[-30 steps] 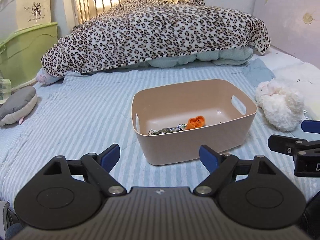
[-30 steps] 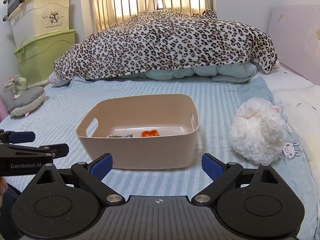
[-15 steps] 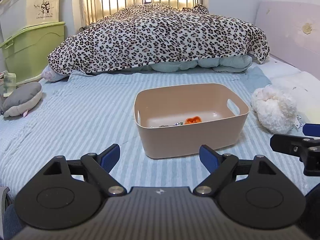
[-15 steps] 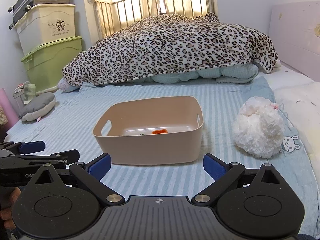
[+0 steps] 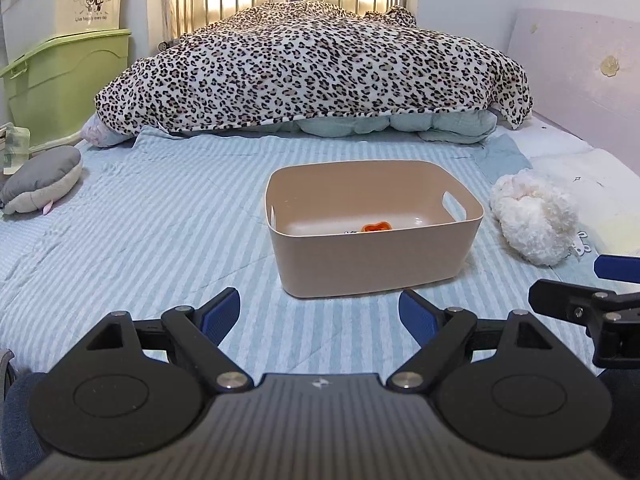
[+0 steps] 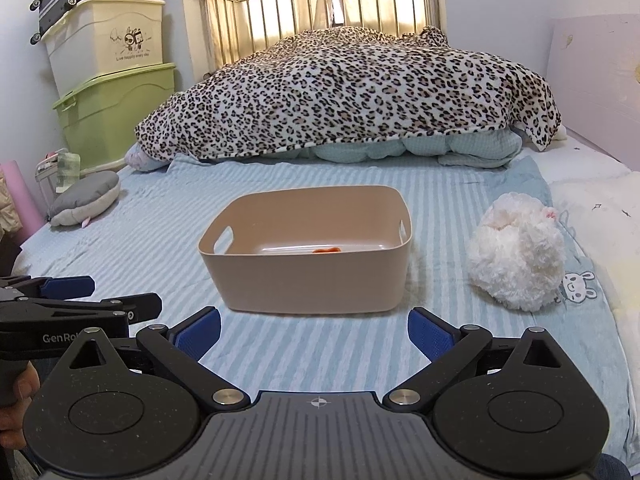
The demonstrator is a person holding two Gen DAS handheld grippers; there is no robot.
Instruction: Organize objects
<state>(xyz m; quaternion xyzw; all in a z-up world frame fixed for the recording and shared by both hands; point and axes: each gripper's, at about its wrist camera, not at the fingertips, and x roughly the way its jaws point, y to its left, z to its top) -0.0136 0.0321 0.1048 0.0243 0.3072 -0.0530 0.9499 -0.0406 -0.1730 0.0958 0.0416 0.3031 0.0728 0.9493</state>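
Note:
A beige plastic bin (image 5: pixel 376 264) (image 6: pixel 308 280) stands on the striped blue bed sheet (image 5: pixel 160 224) with a small orange object (image 5: pixel 375 227) (image 6: pixel 327 250) inside it. A white fluffy plush toy (image 5: pixel 534 222) (image 6: pixel 516 254) lies on the bed just right of the bin. A grey plush (image 5: pixel 40 184) (image 6: pixel 86 198) lies at the bed's left edge. My left gripper (image 5: pixel 320 312) is open and empty, in front of the bin. My right gripper (image 6: pixel 314 330) is open and empty, also in front of the bin. Each gripper shows at the side of the other's view.
A leopard-print blanket (image 5: pixel 312 68) (image 6: pixel 352 92) is heaped over a pale quilt at the far end of the bed, before a metal headboard. Green and cream storage boxes (image 6: pixel 112 80) and a suitcase stand stacked at the left. A pink wall panel (image 5: pixel 580 80) runs along the right.
Both grippers have drawn back from the bin and sit lower, so the bin looks smaller and less of its inside shows. Both stayed open.

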